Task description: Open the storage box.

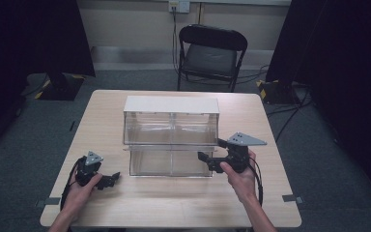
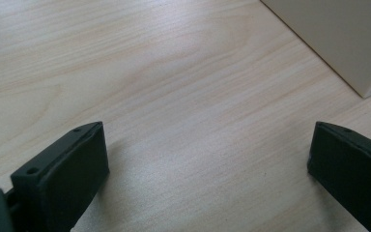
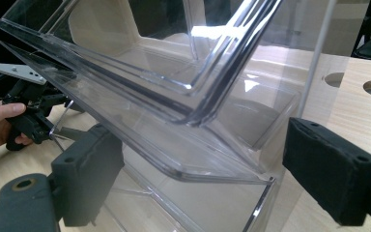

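Here the clear plastic box (image 1: 171,140) stands in the middle of the counter (image 1: 116,198), with a white top (image 1: 171,104) and two see-through bins, one above the other. It sits close to the person, so both hands can reach it without stretching.

The right gripper (image 1: 211,154) is up against the right front corner of the box. In the right gripper view its jaws are spread wide, one on each side of the edge of a clear flap (image 3: 174,140) that tilts out from the front. They do not pinch it yet. My guess is that the gripper is lined up this way so it can take hold of that flap and swing it. The right hand (image 1: 239,176) holds the gripper from behind, level with the lower bin, and the forearm comes in from the near edge of the counter.

The left gripper (image 1: 107,181) waits low by the counter, just left of the box and apart from it. Its jaws are spread wide too, with bare wood between them. The left hand (image 1: 79,191) holds it pointing toward the box, maybe to steady the box later.
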Demonstrator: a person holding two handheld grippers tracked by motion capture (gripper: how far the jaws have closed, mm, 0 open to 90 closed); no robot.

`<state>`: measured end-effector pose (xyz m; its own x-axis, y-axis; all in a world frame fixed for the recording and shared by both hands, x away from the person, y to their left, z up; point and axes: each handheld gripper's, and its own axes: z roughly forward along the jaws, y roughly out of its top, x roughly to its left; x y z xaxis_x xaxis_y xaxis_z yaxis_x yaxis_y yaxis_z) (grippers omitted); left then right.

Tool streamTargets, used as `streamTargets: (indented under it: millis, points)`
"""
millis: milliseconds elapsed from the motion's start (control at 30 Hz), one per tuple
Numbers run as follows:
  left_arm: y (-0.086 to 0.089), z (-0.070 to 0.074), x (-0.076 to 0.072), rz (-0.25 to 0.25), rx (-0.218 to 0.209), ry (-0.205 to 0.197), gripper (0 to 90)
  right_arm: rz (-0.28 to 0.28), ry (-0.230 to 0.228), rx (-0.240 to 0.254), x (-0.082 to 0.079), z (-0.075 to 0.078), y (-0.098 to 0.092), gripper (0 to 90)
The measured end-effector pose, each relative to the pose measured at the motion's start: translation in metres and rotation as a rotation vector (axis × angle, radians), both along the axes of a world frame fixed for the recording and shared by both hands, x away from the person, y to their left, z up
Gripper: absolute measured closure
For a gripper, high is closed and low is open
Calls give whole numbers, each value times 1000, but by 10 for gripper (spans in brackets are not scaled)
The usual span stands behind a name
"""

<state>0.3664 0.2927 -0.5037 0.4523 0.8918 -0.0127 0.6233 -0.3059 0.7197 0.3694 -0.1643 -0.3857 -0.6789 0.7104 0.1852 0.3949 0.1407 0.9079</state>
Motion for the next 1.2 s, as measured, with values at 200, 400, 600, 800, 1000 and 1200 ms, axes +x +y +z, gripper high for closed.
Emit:
streamTargets:
  millis: [200,400,600,800,1000,1200]
  points:
    - [0,0,0,-1,-1,0,2,2,-4,4,0,0,1,138]
    - [0,0,0,-2,-1,1,0,3,-1,6,0,0,1,138]
    - [0,0,0,-2,-1,1,0,3,-1,8,0,-1,1,138]
    - [0,0,0,-2,-1,1,0,4,-1,8,0,-1,1,138]
    - [0,0,0,-2,-1,1,0,4,-2,9,0,-1,2,138]
    - [0,0,0,-2,-2,1,0,3,-3,10,0,-1,2,138]
